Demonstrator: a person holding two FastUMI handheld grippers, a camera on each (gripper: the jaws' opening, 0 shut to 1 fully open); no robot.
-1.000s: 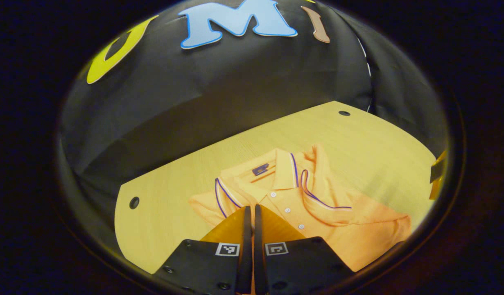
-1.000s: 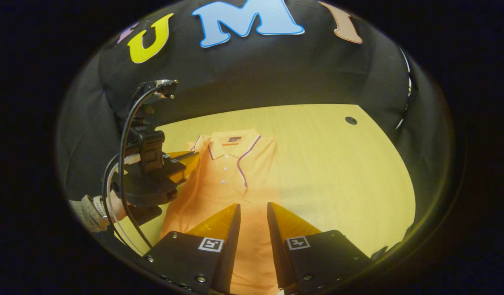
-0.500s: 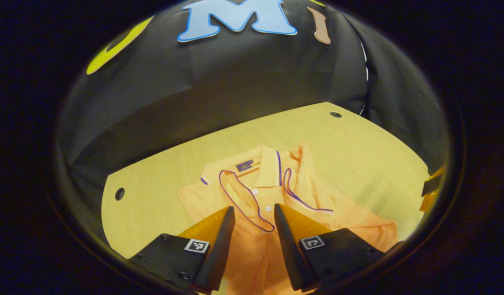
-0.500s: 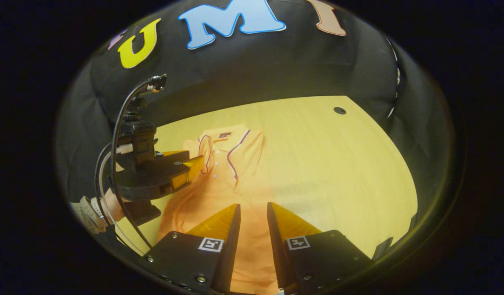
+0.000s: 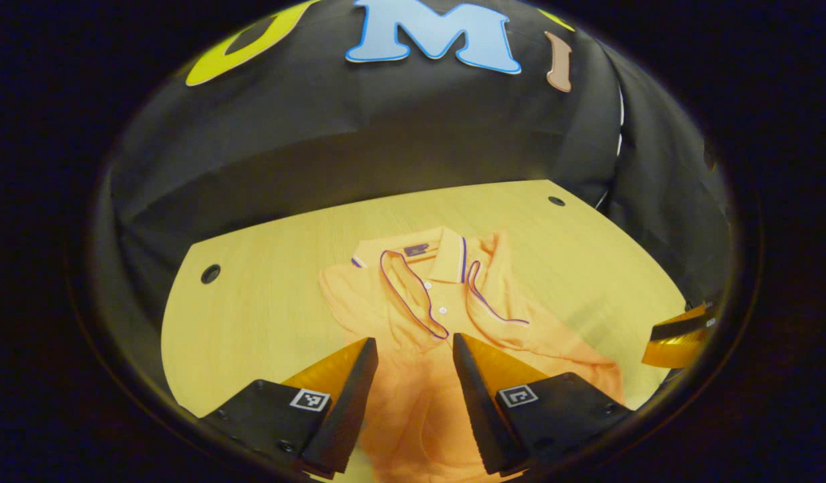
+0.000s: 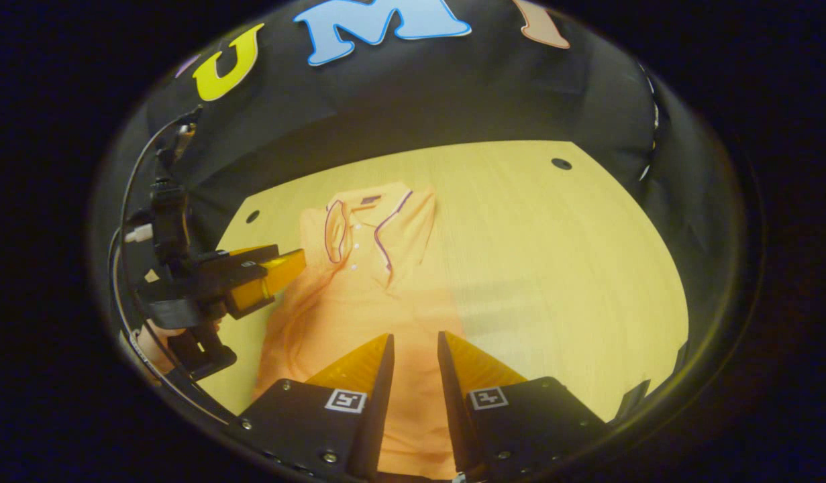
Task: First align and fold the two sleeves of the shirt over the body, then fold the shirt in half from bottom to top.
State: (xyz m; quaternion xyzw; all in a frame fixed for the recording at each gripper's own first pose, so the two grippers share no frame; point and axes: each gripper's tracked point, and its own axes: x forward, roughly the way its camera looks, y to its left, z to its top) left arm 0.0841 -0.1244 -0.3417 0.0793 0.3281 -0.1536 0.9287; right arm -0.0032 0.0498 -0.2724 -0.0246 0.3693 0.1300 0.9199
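Both grippers, left gripper (image 5: pixel 413 349) and right gripper (image 6: pixel 415 345), parted above shirt (image 5: pixel 446 315).

no readable text, small neck label on shirt (image 5: pixel 415 250) too blurred to read

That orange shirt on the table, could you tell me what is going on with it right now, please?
A person is folding the orange polo shirt on the wooden table with two handheld grippers. Both sleeves lie folded over the body, their striped cuffs beside the button placket. The left gripper hangs open above the shirt's middle, gripping nothing. The right gripper hovers over the lower part, fingers apart. The bottom-to-top fold is not yet done.
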